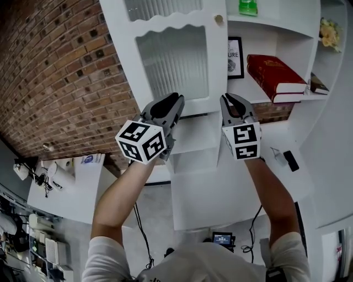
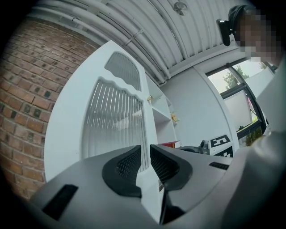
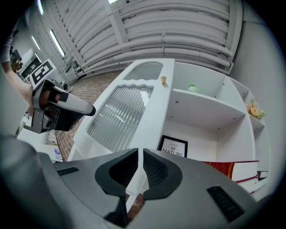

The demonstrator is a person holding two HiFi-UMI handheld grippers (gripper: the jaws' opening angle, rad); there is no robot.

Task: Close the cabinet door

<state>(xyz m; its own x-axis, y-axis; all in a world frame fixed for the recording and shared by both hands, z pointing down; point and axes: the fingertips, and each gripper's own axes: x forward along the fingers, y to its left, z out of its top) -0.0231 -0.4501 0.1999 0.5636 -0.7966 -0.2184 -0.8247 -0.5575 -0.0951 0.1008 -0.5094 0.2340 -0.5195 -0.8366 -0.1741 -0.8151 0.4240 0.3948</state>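
The white cabinet door [image 1: 174,60] with a ribbed glass panel stands swung open to the left of the shelves, its small round knob [image 1: 219,20] on the edge nearest them. My left gripper [image 1: 176,103] is shut, its tips at the door's lower edge on the outer face. In the left gripper view the door [image 2: 114,120] fills the space beyond that gripper [image 2: 146,154]. My right gripper [image 1: 230,101] is shut and empty, just right of the door's free edge, below the shelf opening. From the right gripper view [image 3: 140,156] I see the door [image 3: 120,114], its knob [image 3: 163,80] and the left gripper [image 3: 91,110].
Inside the cabinet are a red book [image 1: 274,74], a framed print [image 1: 235,57] and a green item [image 1: 247,6]; flowers [image 1: 329,32] sit at the far right. A brick wall [image 1: 60,82] lies behind the door. A cluttered white table [image 1: 71,187] stands lower left.
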